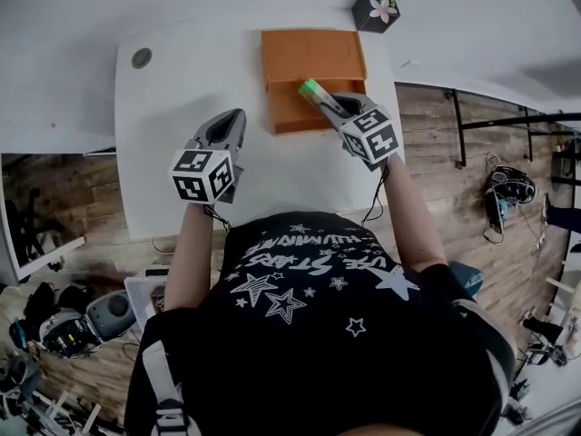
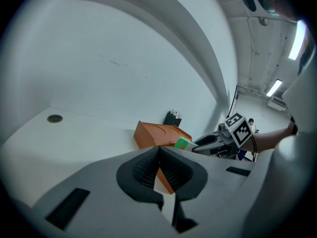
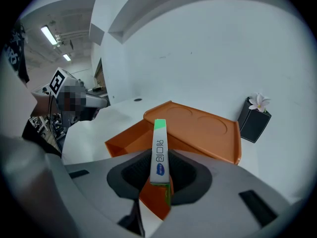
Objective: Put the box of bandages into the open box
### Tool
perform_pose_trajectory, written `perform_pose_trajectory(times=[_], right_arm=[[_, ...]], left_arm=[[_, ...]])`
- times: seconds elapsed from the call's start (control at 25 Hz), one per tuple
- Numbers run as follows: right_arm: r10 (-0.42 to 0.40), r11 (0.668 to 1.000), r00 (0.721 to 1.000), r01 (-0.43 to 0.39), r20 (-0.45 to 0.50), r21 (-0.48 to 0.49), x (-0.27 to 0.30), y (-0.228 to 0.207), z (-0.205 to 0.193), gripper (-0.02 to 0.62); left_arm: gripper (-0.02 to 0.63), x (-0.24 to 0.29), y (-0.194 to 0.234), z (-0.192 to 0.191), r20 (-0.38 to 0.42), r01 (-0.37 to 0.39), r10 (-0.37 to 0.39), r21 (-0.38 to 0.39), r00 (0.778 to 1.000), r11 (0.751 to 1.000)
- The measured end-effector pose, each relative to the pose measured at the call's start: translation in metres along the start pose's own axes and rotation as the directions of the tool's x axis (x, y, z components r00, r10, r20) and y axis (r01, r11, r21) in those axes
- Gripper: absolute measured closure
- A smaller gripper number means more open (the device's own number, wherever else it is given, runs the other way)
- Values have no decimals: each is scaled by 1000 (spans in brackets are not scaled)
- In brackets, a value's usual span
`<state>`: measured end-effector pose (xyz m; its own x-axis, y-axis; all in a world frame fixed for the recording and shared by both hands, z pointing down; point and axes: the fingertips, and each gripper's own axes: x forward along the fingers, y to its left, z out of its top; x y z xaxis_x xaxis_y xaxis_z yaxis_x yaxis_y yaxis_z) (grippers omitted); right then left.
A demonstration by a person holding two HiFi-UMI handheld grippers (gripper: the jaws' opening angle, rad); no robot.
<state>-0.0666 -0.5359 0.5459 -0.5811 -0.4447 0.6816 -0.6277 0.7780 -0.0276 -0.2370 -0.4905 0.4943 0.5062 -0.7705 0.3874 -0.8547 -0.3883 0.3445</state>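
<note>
An open orange box point(image 1: 300, 107) lies on the white table point(image 1: 182, 125), its lid point(image 1: 313, 54) folded back toward the wall. My right gripper point(image 1: 334, 105) is shut on a slim white and green box of bandages point(image 1: 319, 94), held just over the orange box's front part. In the right gripper view the box of bandages point(image 3: 159, 150) stands on edge between the pads above the orange box point(image 3: 130, 138). My left gripper point(image 1: 225, 134) hangs to the left of the orange box, shut with nothing in it. The left gripper view shows the orange box point(image 2: 153, 135) and the green tip of the box of bandages point(image 2: 182, 143).
A small black pot with a white flower point(image 1: 376, 8) stands at the table's back right corner. A round cable hole point(image 1: 141, 57) sits at the back left. Wooden floor with cables and gear surrounds the table.
</note>
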Motion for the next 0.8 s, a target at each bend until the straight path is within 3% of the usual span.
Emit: perform_pose_trajectory(times=[0.32, 0.8], right_arm=[[-17, 999, 999, 15, -40, -48, 13, -7, -10, 480], [3, 999, 999, -5, -49, -37, 12, 2, -17, 480]], left_arm=[[586, 13, -1, -5, -22, 9, -9, -2, 1000, 1000], [586, 13, -8, -7, -31, 15, -15, 4, 999, 1000]])
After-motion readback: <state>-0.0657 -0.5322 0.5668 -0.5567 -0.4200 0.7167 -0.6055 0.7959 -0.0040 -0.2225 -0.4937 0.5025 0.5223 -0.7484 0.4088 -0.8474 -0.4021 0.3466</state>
